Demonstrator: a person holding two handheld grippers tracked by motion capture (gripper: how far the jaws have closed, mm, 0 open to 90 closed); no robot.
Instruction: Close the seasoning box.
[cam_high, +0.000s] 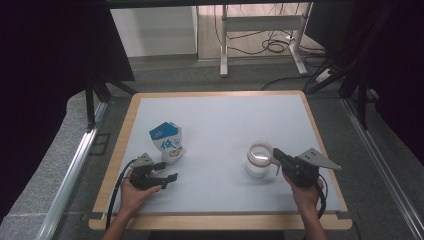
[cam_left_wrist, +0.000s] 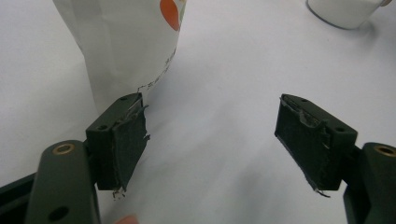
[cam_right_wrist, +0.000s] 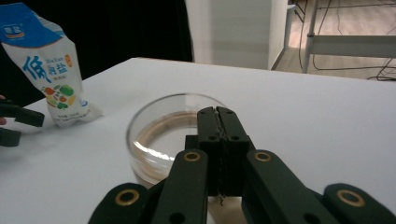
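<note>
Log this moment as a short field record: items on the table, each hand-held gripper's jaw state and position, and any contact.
surface: white table top with wooden edge
item 1: white and blue printed pouch, standing upright, left half
item 2: clear round glass bowl, right half
left hand-held gripper: jaws open, nothing between them, just in front of the pouch
right hand-held gripper: jaws shut, tips at the bowl's near rim
rim contact: cannot tell
</note>
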